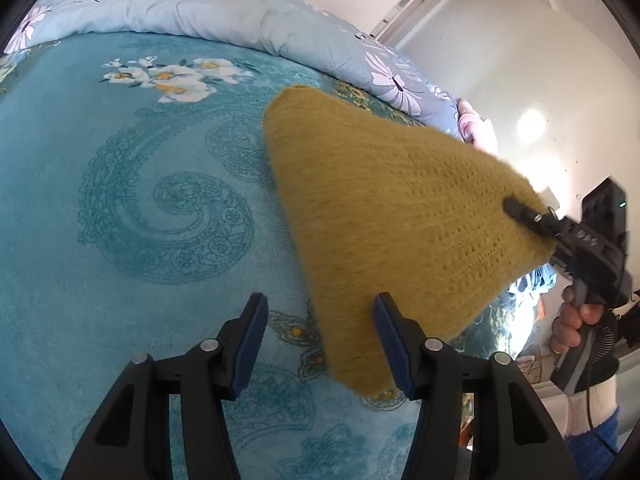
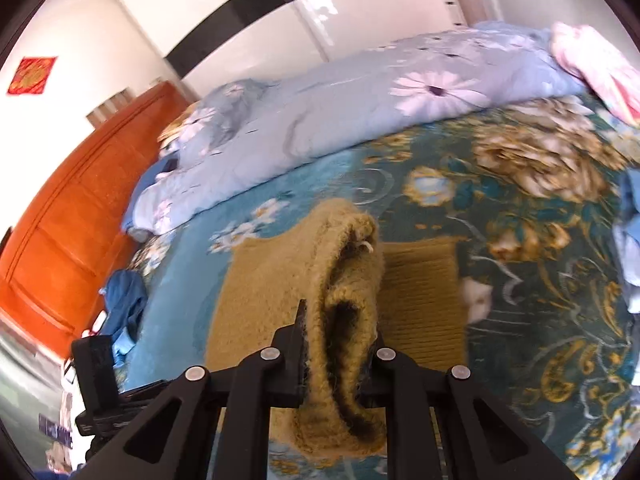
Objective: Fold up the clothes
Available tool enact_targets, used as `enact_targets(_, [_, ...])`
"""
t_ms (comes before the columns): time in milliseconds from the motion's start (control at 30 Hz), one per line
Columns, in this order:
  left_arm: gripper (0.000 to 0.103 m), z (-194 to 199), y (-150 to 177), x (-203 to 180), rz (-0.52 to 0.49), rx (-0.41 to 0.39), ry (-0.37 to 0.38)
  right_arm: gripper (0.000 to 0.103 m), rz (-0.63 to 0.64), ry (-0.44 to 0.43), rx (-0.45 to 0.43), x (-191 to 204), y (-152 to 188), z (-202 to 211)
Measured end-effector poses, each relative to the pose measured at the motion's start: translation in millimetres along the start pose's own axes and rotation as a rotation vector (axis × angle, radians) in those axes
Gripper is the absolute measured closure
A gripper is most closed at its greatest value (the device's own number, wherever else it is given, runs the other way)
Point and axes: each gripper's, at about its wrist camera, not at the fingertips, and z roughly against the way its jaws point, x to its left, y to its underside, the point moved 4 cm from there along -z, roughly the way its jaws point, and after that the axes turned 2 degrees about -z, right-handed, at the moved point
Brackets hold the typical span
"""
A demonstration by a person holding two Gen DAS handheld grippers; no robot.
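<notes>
**Knit edge pinched and raised, second corner still free**

Mustard-yellow fuzzy knitted garment (image 1: 384,216) hangs in a taut, tent-like slope above the teal paisley-and-flower bedspread (image 1: 132,208), its far end resting on the bed and its near edge lifted. The right tool (image 2: 340,344) has its jaws drawn in tight on a bunched, doubled edge of the knit, with the fabric pressed between the pads; in the left wrist view the same tool (image 1: 520,212) bites the high corner of the cloth, a person's hand (image 1: 576,320) on its grip. The left tool (image 1: 320,344) stands about half open and holds nothing; the garment's lower edge passes just beside its right-hand finger (image 1: 390,340), and whether they touch cannot be told.

The step in hand looks like lifting the garment to lay it out or turn it over for a fold. Doing it well probably calls for the left tool to take the hanging lower corner, so both corners rise level and the knit does not twist or sag. Loose, stretchy wool may slip or stretch under a one-sided pull, so a slow, even lift seems wise. A pale blue floral duvet (image 1: 224,12) lies heaped along the far side of the bed, well clear.
</notes>
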Motion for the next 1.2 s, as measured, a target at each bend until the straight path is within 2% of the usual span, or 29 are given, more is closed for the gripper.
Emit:
enact_targets(67, [0.046, -5.0, -0.6, -0.2, -0.008, 0.007, -0.003, 0.087, -0.049, 0.032, 0.030, -23.2, 5.8, -11.7])
enact_targets(167, [0.046, -14.2, -0.3, -1.0, -0.005, 0.026, -0.001, 0.087, -0.138, 0.023, 0.088, -54.8, 19.2, -34.9])
enact_targets(300, [0.046, -16.8, -2.5, -4.0, -0.009, 0.023, -0.004, 0.087, -0.185, -0.001, 0.095, -68.8, 28.4, -47.3])
enact_targets(600, [0.046, -27.5, -27.1, -21.2, -0.008, -0.006, 0.028, 0.087, -0.101, -0.072, 0.070, -35.7, 19.0, -38.3])
enact_targets(733, [0.046, -40.0, -30.3, -23.8, -0.046, -0.007, -0.060, 0.087, -0.115, -0.083, 0.079, -36.7, 25.0, -42.7])
enact_targets(800, [0.046, -44.2, -27.2, -18.0, -0.040, 0.006, -0.066, 0.087, -0.124, -0.086, 0.081, -40.9, 28.1, -42.8])
enact_targets(967, [0.037, -50.5, -19.5, -7.3, -0.034, 0.016, -0.061, 0.085, -0.138, -0.039, 0.118, -56.5, 39.6, -53.1])
enact_targets(1067, [0.037, -51.4, -19.7, -7.1, -0.037, 0.019, -0.057, 0.084, -0.138, -0.035, 0.111, -59.1, 41.5, -55.9])
enact_targets(1200, [0.038, -45.5, -23.6, -12.2, -0.046, 0.018, -0.028, 0.082, -0.078, -0.003, 0.103, -51.8, 39.1, -53.1])
